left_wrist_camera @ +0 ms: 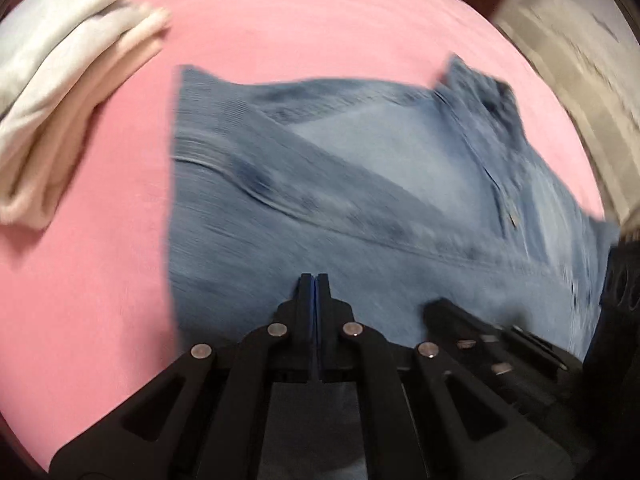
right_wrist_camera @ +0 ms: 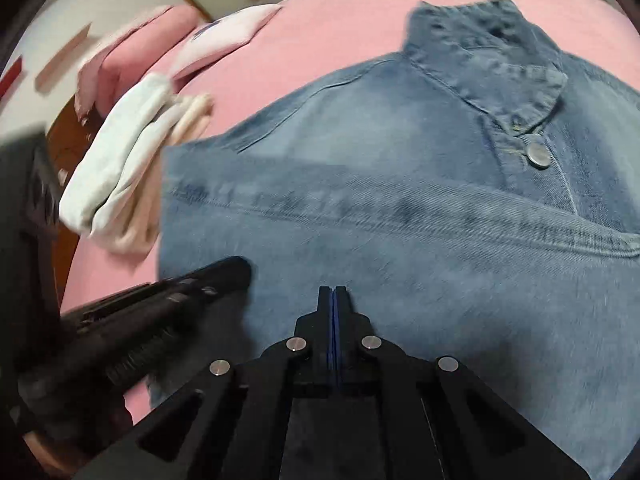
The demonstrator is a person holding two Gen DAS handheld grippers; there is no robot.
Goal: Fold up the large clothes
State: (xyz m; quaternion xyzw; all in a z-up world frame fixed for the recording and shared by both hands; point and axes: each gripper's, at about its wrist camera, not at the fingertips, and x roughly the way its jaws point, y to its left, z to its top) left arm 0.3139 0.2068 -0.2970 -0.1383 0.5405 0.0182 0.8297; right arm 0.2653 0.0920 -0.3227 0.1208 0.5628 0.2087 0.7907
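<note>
Black two-finger left gripper [left_wrist_camera: 315, 278] sits lowest in the left wrist view, jaws clenched together with only the blue pads' thin line between them, nothing grasped. Black two-finger right gripper [right_wrist_camera: 333, 290] is the same in its own view: clenched, empty, tips over the cloth. Each gripper shows in the other's view, the left one at lower left of the right wrist view, the right one at lower right of the left wrist view, side by side above the garment.

One faded blue denim jacket [right_wrist_camera: 400, 220] lies flat on the pink bed sheet [right_wrist_camera: 340, 28], partly folded. Its collar [right_wrist_camera: 488, 48] points away from the grippers toward the far side of the bed; the long axis runs from the grippers to the collar. One round metal button [right_wrist_camera: 538, 155] sits just below the collar. A folded edge with a stitched seam crosses the jacket side to side.

One stack of folded white and cream clothes [right_wrist_camera: 128, 172] lies left of the jacket, near it. One more folded pale garment [right_wrist_camera: 224, 36] lies farther back. Pale wall behind, motion-blurred.
</note>
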